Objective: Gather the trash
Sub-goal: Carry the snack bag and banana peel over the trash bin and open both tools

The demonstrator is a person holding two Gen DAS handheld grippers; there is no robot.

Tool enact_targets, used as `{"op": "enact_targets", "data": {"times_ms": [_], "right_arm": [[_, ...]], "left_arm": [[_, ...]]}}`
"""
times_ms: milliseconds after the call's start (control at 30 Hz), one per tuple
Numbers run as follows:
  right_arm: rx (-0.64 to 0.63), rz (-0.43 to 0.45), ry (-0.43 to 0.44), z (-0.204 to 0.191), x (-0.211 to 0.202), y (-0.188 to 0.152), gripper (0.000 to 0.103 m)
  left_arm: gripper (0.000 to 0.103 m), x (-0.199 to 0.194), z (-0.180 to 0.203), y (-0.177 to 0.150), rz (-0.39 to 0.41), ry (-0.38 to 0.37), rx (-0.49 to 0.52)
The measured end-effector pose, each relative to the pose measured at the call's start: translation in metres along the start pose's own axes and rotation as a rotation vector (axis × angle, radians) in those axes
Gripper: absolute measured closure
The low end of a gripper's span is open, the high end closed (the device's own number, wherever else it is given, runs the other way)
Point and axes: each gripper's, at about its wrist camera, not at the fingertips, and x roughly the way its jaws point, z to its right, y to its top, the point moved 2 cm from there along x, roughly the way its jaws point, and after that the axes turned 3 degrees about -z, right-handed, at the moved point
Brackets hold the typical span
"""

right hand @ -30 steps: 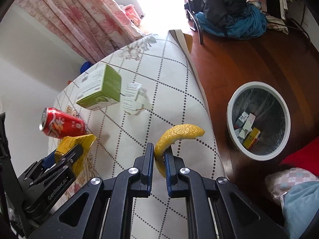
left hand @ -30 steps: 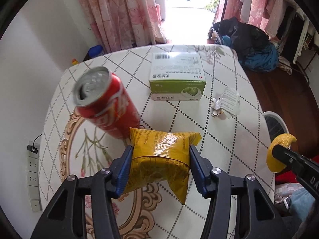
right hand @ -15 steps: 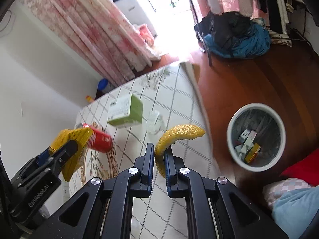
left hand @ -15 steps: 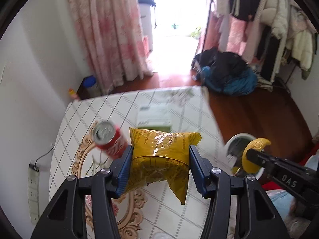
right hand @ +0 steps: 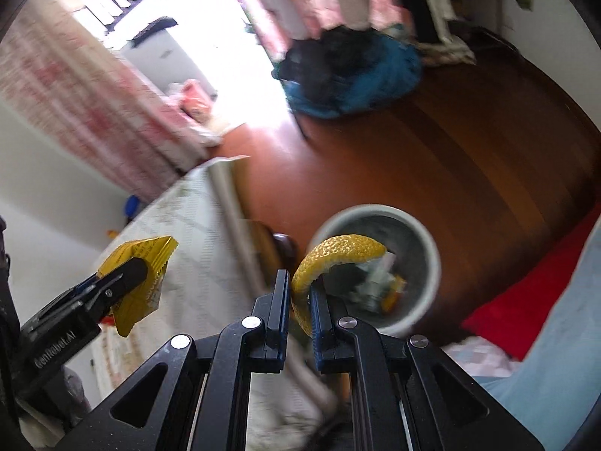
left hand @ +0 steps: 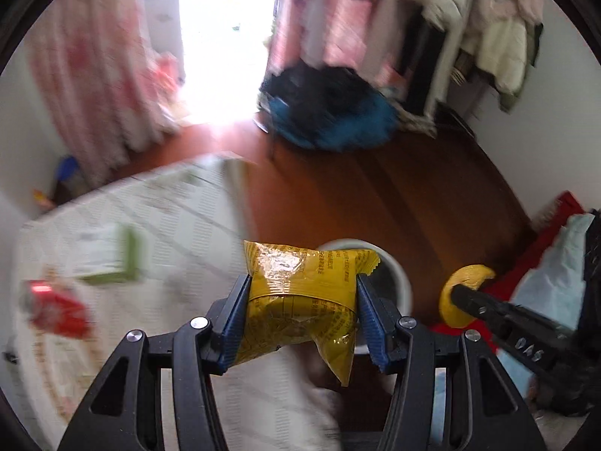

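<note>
A crinkled yellow plastic snack packet [left hand: 300, 297] is held between the two blue-padded fingers of the left gripper [left hand: 302, 315]. The jaws are set about as wide as the packet and are pressed against its two sides, so that the top of the packet stands above the fingertips and one corner hangs down below them. In the right wrist view the same packet [right hand: 141, 282] is seen at the left, clamped at the tip of the left gripper [right hand: 124, 274].

A curved strip of yellow citrus peel [right hand: 330, 263] is pinched by the right gripper [right hand: 300, 293]. Its jaws are almost closed, with only the thin peel between them, and the free end of the peel curls up and to the right above the fingertips. In the left wrist view this peel [left hand: 464, 293] is seen to the right of the left jaws, at the tip of the right gripper [left hand: 460, 295].

A round white waste bin [right hand: 428, 263] with a clear liner is found just beyond the right jaws, on the reddish-brown wooden floor [right hand: 469, 173]; some small pieces of trash lie inside it. In the left wrist view the rim of the bin [left hand: 398, 282] is partly hidden behind the packet.

To the left of the left jaws, a table with a white checked cloth [left hand: 180, 225] is seen, blurred. A green-and-white carton [left hand: 112, 259] and a red drink can [left hand: 56, 308] lie on it.
</note>
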Motion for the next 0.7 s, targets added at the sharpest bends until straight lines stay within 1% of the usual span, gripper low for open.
{"op": "enact_targets", "data": {"times_ms": [67, 133, 267, 433, 467, 500, 533, 567, 600, 633, 667, 700], "right_arm": [[0.035, -0.032, -0.024, 0.027, 0.016, 0.005, 0.093], [0.067, -0.066, -0.038, 0.05, 0.032, 0.009, 0.093], [0.113, -0.12, -0.046, 0.081, 0.064, 0.016, 0.093], [0.139, -0.172, -0.04, 0.1, 0.101, 0.023, 0.092], [0.143, -0.188, -0.042, 0.103, 0.11, 0.024, 0.092], [0.151, -0.2, -0.047, 0.105, 0.117, 0.024, 0.091], [0.155, -0.221, -0.058, 0.109, 0.124, 0.024, 0.087], [0.157, -0.229, -0.07, 0.111, 0.128, 0.024, 0.07], [0.158, -0.23, -0.079, 0.112, 0.132, 0.025, 0.055], [0.163, -0.225, -0.075, 0.115, 0.135, 0.024, 0.031], [0.167, -0.222, -0.081, 0.117, 0.135, 0.023, 0.026], [0.167, -0.22, -0.095, 0.118, 0.136, 0.022, 0.026]], "left_arm": [[0.052, 0.037, 0.019, 0.012, -0.082, -0.063, 0.006], [0.052, 0.07, 0.031, 0.02, -0.152, -0.106, -0.001], [0.052, 0.122, 0.049, 0.035, -0.248, -0.135, -0.011], [0.048, 0.171, 0.055, 0.045, -0.376, -0.19, -0.058], [0.043, 0.177, 0.054, 0.046, -0.391, -0.184, -0.06], [0.03, 0.182, 0.054, 0.048, -0.397, -0.178, -0.063], [0.02, 0.184, 0.052, 0.048, -0.398, -0.173, -0.071], [0.01, 0.182, 0.049, 0.046, -0.393, -0.174, -0.081], [0.01, 0.18, 0.045, 0.045, -0.385, -0.172, -0.096], [0.01, 0.18, 0.042, 0.043, -0.387, -0.167, -0.101], [0.01, 0.179, 0.04, 0.041, -0.39, -0.15, -0.099], [0.009, 0.177, 0.038, 0.039, -0.384, -0.12, -0.091]]}}
